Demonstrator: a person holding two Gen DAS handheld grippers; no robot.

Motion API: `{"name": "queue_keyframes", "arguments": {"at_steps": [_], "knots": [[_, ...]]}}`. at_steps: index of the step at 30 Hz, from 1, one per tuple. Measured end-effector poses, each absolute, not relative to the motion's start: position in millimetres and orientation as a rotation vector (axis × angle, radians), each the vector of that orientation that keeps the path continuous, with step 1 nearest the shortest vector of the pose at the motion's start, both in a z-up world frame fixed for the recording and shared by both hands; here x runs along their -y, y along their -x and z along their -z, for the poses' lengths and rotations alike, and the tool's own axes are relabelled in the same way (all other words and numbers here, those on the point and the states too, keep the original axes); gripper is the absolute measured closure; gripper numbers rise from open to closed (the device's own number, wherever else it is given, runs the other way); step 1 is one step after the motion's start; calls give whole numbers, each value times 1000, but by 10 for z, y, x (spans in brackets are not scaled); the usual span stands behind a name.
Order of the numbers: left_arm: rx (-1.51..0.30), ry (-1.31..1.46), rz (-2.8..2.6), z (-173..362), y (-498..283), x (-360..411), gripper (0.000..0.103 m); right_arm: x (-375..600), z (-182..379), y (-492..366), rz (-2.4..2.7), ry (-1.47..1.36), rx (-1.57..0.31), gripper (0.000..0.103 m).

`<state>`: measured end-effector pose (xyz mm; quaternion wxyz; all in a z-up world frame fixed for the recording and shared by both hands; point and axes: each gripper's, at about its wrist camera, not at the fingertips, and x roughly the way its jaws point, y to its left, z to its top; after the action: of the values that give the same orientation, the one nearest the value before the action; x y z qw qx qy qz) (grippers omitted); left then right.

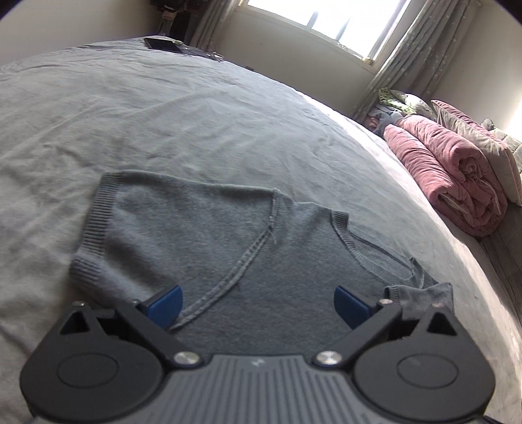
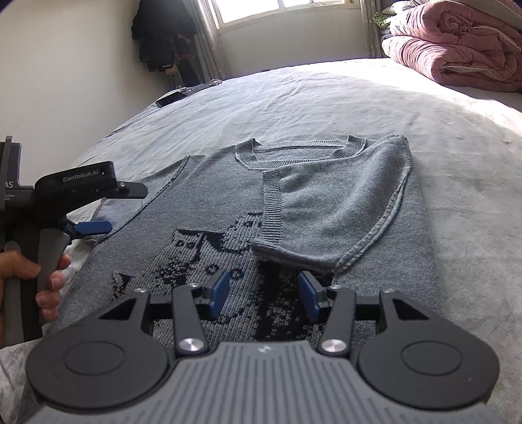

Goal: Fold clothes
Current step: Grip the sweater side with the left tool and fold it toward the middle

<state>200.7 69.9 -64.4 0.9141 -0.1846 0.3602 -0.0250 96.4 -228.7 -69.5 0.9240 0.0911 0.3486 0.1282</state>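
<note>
Both hand-held grippers, left [image 1: 257, 305] and right [image 2: 262, 295], hang released over the grey sweater [image 2: 208, 212] on the bed [image 2: 326, 98]; one sleeve [image 2: 329, 202] is folded in, so next grab the other.

Daylight enters through the window [image 1: 326, 22] at the far side, blown out to white glare in both views. A bright sunlit patch washes out the bed's [image 2: 440, 107] right edge. Fisheye distortion bows the bed; focus is slightly soft throughout.
</note>
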Motion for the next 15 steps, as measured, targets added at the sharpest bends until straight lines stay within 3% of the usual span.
{"name": "queue_keyframes", "arguments": {"at_steps": [15], "knots": [[-723, 463, -58, 728, -1538, -1220, 5, 2245, 693, -949, -259, -192, -726, 50]]}}
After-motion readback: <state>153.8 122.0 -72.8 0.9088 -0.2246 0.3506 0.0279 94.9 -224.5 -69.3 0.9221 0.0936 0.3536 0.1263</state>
